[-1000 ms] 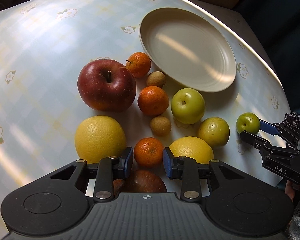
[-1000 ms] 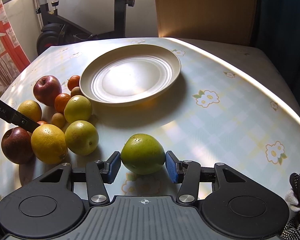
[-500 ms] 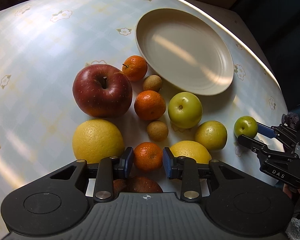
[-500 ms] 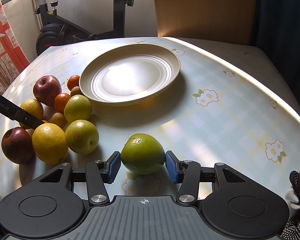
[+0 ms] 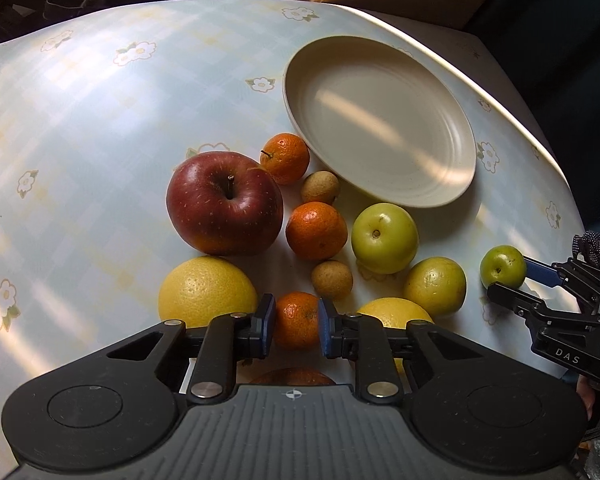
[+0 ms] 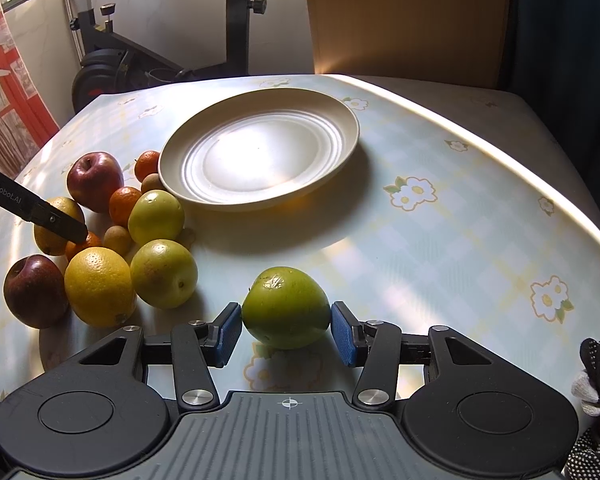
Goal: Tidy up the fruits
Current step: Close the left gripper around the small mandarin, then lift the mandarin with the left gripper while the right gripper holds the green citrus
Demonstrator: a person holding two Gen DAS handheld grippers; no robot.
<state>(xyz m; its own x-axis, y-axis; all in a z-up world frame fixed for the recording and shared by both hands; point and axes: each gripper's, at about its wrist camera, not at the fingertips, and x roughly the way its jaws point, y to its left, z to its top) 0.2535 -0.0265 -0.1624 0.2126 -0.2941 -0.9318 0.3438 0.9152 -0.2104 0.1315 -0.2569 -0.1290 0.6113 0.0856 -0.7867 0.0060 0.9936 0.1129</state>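
My left gripper (image 5: 296,322) has its blue pads on both sides of a small mandarin (image 5: 298,319) at the near edge of the fruit pile; the jaws look closed on it. My right gripper (image 6: 286,330) straddles a green fruit (image 6: 286,312) on the table, pads close to or just touching its sides; the same fruit shows in the left wrist view (image 5: 502,266). An empty cream plate (image 5: 380,120) (image 6: 260,152) lies beyond the pile.
The pile holds a big red apple (image 5: 224,202), two more mandarins (image 5: 316,230), two small brown fruits (image 5: 332,280), a green apple (image 5: 384,232), yellow citrus (image 5: 206,292), and a dark apple (image 6: 34,290). An exercise bike (image 6: 100,68) and wooden board (image 6: 404,16) stand behind the table.
The left gripper has narrowed around the mandarin and the view has pulled back and up slightly. The right gripper and green fruit have barely moved.
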